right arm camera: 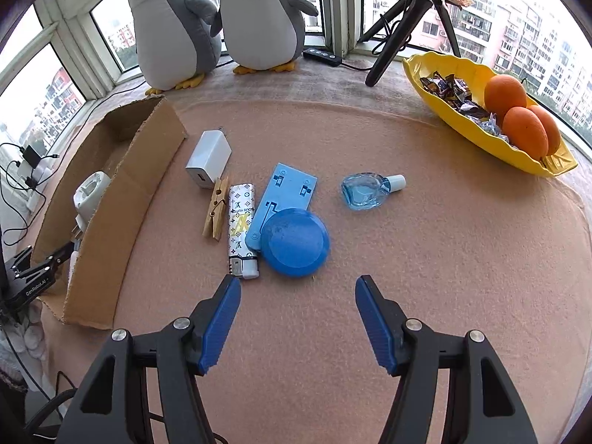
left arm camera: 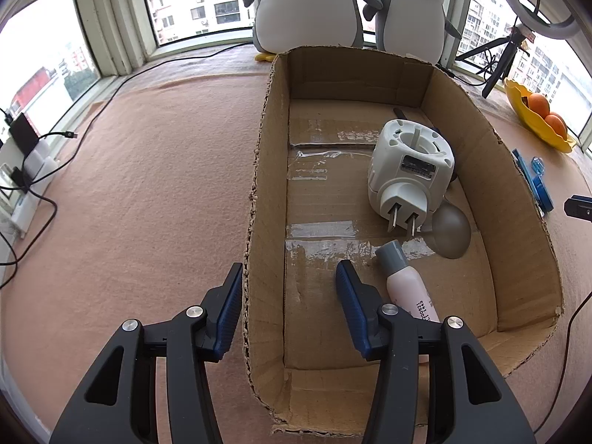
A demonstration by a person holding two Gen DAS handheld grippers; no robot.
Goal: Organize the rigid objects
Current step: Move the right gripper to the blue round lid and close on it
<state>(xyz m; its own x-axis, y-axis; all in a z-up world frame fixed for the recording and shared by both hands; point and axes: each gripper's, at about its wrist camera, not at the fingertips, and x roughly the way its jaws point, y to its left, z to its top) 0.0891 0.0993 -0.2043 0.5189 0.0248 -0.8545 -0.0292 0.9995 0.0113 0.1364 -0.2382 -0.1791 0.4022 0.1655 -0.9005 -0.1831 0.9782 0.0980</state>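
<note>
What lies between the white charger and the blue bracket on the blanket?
In the right wrist view, a wooden clothespin and a patterned lighter lie side by side between the white charger and the blue bracket.

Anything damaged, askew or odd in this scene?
The cardboard box is rough: ragged torn rim along its left wall and near corner, and peeled tape patches on its floor. The left gripper straddles that left wall, jaws apart. Inside, the pink tube lies on its side. Nothing looks spilled.
</note>
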